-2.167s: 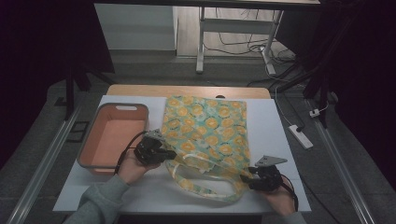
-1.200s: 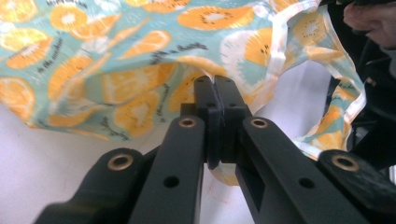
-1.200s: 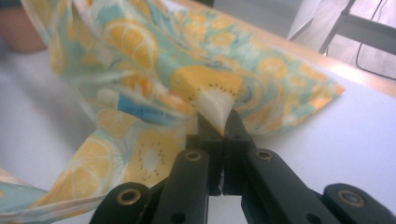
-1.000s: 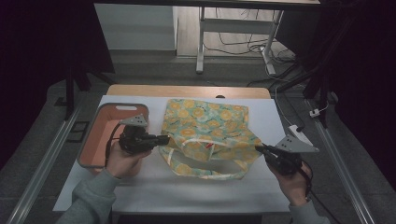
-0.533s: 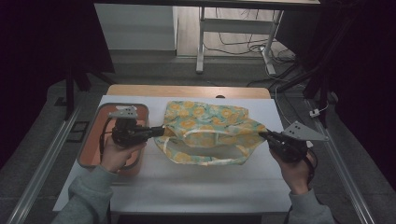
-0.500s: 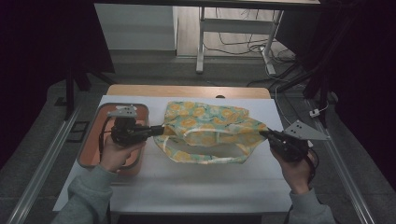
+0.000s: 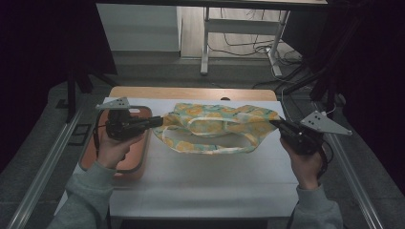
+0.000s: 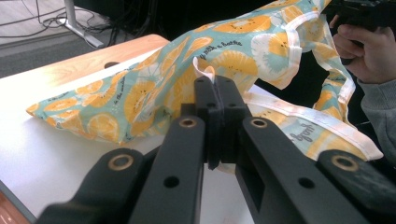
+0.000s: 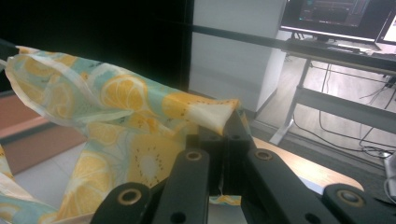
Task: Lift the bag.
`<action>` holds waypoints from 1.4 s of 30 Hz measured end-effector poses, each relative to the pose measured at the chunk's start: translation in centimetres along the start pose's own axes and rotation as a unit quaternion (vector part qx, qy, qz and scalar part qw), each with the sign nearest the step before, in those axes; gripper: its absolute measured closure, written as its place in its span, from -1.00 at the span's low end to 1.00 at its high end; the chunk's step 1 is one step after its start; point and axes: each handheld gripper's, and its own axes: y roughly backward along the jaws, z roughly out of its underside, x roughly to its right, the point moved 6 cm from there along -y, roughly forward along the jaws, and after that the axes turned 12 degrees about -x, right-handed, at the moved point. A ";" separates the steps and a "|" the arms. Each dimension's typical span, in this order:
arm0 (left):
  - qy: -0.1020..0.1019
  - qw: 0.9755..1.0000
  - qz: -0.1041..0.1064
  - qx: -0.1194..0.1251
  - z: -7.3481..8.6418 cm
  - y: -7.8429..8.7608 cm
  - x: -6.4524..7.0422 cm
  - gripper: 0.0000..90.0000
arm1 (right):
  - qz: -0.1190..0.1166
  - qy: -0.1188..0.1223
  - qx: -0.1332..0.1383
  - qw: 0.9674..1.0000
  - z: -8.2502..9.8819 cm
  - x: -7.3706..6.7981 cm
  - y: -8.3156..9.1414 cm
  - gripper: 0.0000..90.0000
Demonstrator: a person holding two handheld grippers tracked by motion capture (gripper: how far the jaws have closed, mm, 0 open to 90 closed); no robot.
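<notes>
- Left claw (image 7: 160, 121) pinches the citrus-print bag (image 7: 219, 126) at its left corner.
- Right claw (image 7: 275, 123) pinches the bag's right corner.
- Orange tray (image 7: 138, 160) lies left of the bag.

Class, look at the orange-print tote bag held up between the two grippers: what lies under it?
Under the tote bag only the white table shows, the bag's lower edge sagging onto it. The table beneath that resting part is covered. The left gripper and right gripper pinch its ends.
</notes>
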 end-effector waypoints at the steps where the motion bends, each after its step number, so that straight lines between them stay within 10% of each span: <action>1: 0.000 1.000 0.001 0.000 0.0 0.0 0.0 1.00 | -0.002 -0.003 0.002 1.000 -0.1 0.1 0.0 0.99; 12: -0.016 0.999 0.005 0.041 -1.2 2.0 1.0 1.00 | -0.006 -0.016 0.043 0.999 -1.6 0.4 1.4 0.99; 24: -0.037 0.992 0.004 0.121 -5.6 6.8 2.4 1.00 | 0.002 0.000 0.073 0.997 -6.6 0.4 2.7 0.99; 42: -0.001 0.999 -0.026 0.020 -3.7 -1.9 -1.6 0.99 | 0.028 -0.046 -0.035 0.998 0.1 3.7 -3.2 0.98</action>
